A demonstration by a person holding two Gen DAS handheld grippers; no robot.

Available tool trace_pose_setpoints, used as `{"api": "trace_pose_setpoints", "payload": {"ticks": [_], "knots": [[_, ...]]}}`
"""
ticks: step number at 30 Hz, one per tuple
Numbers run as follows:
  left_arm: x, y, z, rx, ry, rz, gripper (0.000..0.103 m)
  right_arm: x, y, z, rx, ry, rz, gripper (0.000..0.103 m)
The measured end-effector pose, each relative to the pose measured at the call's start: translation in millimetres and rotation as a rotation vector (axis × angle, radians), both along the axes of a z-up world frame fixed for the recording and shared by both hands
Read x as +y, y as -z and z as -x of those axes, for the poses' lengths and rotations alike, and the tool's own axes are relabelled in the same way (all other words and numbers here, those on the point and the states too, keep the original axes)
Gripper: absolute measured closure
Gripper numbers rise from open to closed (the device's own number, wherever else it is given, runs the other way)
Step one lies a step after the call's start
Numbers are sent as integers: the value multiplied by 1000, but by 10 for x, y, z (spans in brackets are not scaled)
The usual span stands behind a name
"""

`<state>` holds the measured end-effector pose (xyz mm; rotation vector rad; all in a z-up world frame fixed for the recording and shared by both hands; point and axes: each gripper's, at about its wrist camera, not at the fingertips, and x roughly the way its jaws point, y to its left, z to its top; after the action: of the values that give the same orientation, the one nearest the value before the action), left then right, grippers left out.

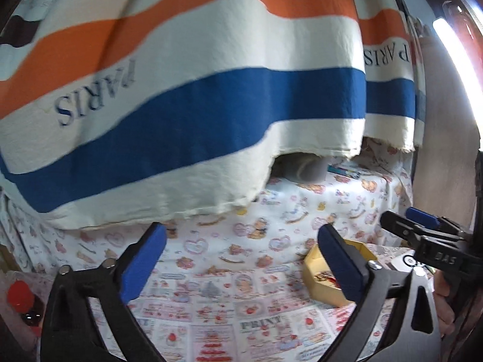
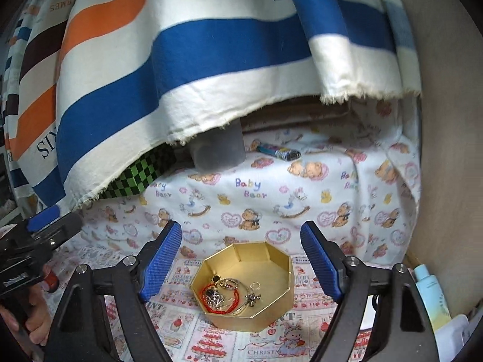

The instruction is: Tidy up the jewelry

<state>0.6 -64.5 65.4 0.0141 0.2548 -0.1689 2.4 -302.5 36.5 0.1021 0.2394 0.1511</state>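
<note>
A gold octagonal box (image 2: 273,274) sits on the printed cloth just ahead of my right gripper (image 2: 241,259), which is open and empty above its near side. The box holds a tangle of jewelry (image 2: 229,297): a red cord bracelet, silver charms and a small ring. In the left wrist view the box (image 1: 314,277) shows partly behind the right finger of my left gripper (image 1: 241,259), which is open and empty over the cloth. The right gripper (image 1: 422,226) shows at the right edge there; the left gripper (image 2: 51,220) shows at the left edge of the right wrist view.
A striped orange, blue and white cloth marked PARIS (image 1: 187,90) hangs over the back. Under it stand a grey container (image 2: 219,149), a green-black checkered item (image 2: 135,178) and a pen-like tube (image 2: 277,150). A red-capped bottle (image 1: 19,298) is at left, a pale bottle (image 2: 431,292) at right.
</note>
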Motion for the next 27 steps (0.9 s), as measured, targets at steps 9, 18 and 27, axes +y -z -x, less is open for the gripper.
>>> {"api": "trace_pose_setpoints", "payload": {"ticks": [9,18,27], "knots": [[166,255,19,-43,-39,12,0,229,95,120,-72,46,81,0],[187,376,69,-70,-49,15,0,361,215,126,-97,72,131,0],[213,533,-81,0,-85,69,0,446,299,46,-79,89,201,0]]}}
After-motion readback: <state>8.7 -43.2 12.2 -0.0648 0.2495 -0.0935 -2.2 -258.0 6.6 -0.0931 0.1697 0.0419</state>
